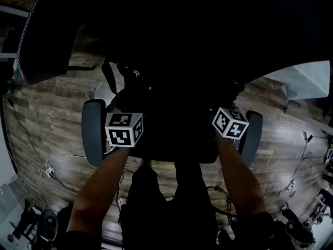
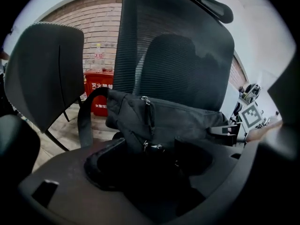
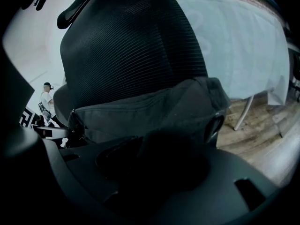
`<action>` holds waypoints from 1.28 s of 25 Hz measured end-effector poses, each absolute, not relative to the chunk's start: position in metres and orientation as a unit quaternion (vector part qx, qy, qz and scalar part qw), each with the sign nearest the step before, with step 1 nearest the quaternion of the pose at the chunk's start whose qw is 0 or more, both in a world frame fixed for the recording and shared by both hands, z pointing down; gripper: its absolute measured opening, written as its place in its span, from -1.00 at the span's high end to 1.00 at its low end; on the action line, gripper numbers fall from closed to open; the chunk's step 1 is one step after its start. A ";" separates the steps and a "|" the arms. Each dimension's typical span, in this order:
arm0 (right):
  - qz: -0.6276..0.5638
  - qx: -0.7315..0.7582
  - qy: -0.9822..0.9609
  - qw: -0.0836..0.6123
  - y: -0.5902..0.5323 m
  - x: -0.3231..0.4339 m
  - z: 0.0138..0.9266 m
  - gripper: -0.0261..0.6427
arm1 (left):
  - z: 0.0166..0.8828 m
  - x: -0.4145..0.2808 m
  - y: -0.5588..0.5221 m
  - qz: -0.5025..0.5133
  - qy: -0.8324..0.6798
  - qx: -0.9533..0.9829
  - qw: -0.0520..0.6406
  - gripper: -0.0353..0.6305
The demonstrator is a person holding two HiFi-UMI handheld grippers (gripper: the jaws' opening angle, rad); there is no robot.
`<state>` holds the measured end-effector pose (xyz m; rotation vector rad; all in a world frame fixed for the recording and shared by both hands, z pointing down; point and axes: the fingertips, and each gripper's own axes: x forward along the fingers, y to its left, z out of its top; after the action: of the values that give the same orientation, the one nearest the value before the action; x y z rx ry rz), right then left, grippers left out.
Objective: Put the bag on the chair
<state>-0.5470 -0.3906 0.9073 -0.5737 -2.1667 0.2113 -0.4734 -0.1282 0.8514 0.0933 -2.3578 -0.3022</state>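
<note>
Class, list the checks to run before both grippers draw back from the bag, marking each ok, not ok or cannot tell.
1. Bag sits in front of the chair backrest: ok.
2. Bag's underside fully on the seat: cannot tell, hidden.
3. Left gripper jaws apart: ok.
4. Right gripper jaws off the bag: cannot tell, dark fabric fills the gap.
5. Strap hangs outside the left jaws: ok.
</note>
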 end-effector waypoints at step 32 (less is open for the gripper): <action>0.119 -0.201 -0.889 0.394 -0.381 -0.471 0.757 -0.02 | 0.677 -0.418 -0.169 -0.142 -0.927 0.190 0.291 0.75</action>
<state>-0.4714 -0.3813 0.7567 -0.5109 -2.2538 0.3026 -0.4182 -0.1688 0.6770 0.5063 -2.4715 -0.3796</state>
